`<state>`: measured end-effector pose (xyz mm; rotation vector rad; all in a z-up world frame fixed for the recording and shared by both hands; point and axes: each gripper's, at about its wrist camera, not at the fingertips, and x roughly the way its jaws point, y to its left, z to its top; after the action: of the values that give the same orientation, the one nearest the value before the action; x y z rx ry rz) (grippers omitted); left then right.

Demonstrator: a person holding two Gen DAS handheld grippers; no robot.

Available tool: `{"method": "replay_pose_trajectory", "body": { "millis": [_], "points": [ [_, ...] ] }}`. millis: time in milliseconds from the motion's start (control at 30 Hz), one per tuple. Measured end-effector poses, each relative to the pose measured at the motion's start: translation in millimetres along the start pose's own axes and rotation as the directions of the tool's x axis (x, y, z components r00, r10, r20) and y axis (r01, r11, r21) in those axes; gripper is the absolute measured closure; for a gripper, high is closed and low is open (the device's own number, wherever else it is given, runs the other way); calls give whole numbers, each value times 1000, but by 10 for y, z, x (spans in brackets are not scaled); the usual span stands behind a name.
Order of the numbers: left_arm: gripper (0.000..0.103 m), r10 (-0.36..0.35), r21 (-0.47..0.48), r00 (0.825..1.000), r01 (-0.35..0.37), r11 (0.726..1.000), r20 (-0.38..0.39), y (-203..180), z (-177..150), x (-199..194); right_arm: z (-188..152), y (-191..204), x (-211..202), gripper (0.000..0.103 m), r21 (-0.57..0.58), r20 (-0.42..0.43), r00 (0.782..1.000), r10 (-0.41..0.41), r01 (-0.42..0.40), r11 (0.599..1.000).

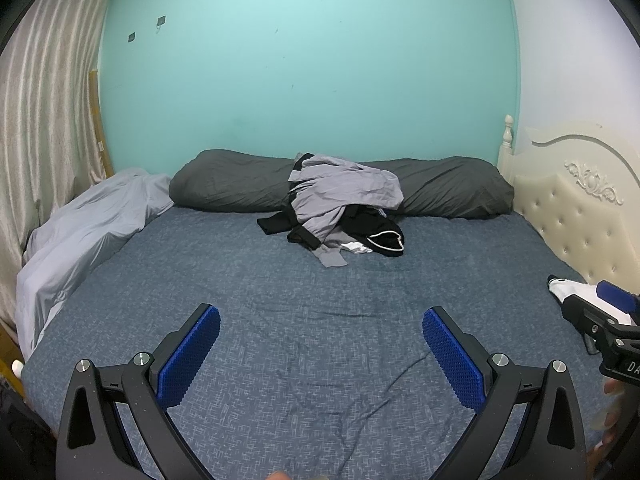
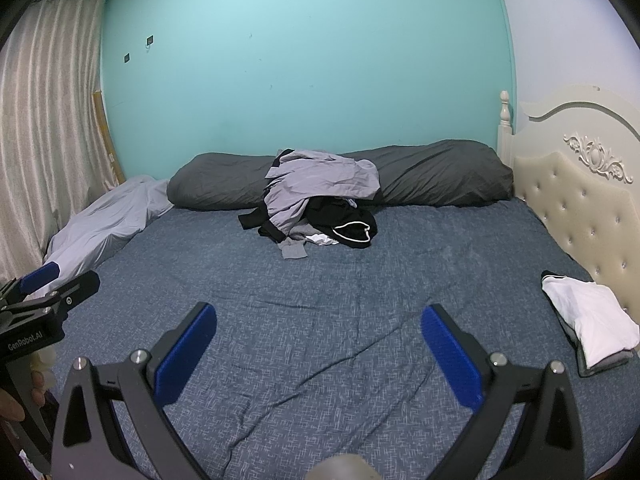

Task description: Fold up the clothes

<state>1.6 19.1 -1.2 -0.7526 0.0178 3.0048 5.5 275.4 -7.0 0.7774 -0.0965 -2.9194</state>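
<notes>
a: between garments, by the look of it. left gripper (image 1: pixel 321 354) spread wide, nothing between the blue pads, hovering over bare bed sheet (image 1: pixel 320 320). same for the right gripper (image 2: pixel 319 354): fingers wide apart, empty.

b: and the clothes?

a: heaped in a clothes pile (image 1: pixel 340 208) at the far side of the bed, spilling off the dark grey bolster (image 1: pixel 224 182) onto the sheet. well apart from both grippers. topped by a light grey crumpled shirt (image 2: pixel 320 184), thin and creased; underneath, black cloth with a white-piped edge, plus a scrap of white.

b: anything done already?

a: probably. folded white garment (image 2: pixel 592 320) lying flat near the padded cream headboard (image 2: pixel 580 216), sitting on something grey, corners fairly square. reads as a finished stack, though only a judgement.

b: so next?

a: likely a reach forward across the open sheet to the heap, closing on one piece only, the grey shirt being uppermost. needs a pinch on a single layer, since tangled sleeves and the black item could drag along. then a pull back to the flat middle for spreading.

b: surface?

a: blue woven-look sheet, soft, a few long wrinkles. rumpled pale duvet (image 1: pixel 88 232) bunched along the left edge by the curtain (image 1: pixel 44 120).
</notes>
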Motion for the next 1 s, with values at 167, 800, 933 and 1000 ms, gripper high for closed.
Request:
{"method": "replay_pose_trajectory", "body": {
  "millis": [167, 800, 933, 1000],
  "points": [
    [0, -2, -1, 1000, 2, 1000, -1, -13, 15, 7, 8, 1, -9, 0, 0, 0, 1000, 1, -1, 1000],
    [0, -35, 8, 999, 35, 999, -3, 12, 65, 66, 29, -20, 16, 0, 0, 1, 1000, -3, 3, 1000],
    [0, -44, 3, 999, 44, 999, 0, 22, 58, 86, 33, -33, 31, 0, 0, -1, 1000, -5, 5, 1000],
    [0, -49, 3, 999, 49, 999, 0, 26, 57, 106, 34, -41, 46, 0, -1, -2, 1000, -7, 7, 1000]
  ]
}}
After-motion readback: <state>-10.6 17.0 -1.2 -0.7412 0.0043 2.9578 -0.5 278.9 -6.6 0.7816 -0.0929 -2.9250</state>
